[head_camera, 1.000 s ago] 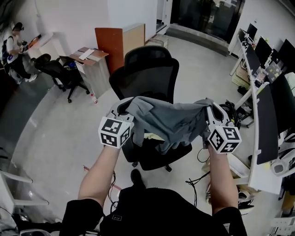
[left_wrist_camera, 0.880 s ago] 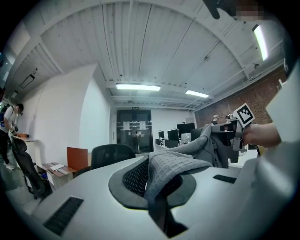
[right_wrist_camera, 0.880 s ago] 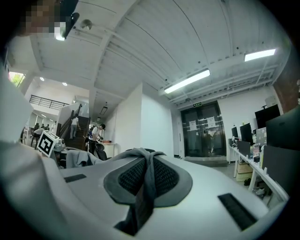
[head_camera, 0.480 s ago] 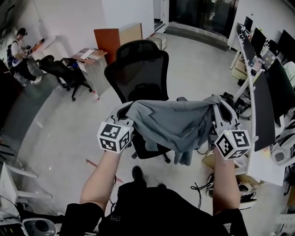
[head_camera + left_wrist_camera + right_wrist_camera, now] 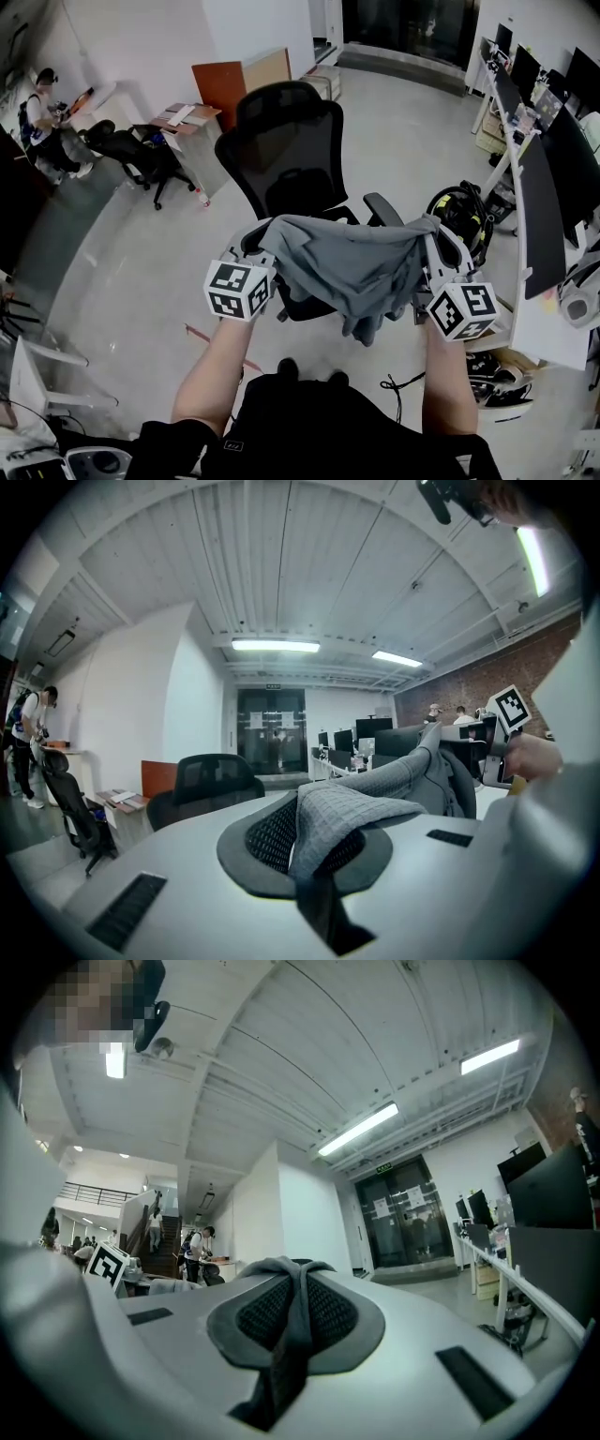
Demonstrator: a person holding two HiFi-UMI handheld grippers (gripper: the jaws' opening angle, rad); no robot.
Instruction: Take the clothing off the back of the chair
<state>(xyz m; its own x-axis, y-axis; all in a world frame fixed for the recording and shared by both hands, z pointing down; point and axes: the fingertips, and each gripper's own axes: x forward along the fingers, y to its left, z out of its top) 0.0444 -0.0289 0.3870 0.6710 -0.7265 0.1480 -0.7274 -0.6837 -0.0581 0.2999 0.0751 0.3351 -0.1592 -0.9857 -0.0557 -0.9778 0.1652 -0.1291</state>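
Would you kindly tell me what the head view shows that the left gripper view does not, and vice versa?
Only the head view: the whole shirt stretched between the left gripper and right gripper, and the person's arms. Only the left gripper view: its fingers shut on the shirt, and ceiling lights. Both: the shirt, the chair and the right gripper.

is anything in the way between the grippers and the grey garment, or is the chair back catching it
Nothing visible does. The left gripper and the right gripper are each shut on the grey garment, which hangs stretched between them. The chair back beyond it is bare; no fold lies over it.
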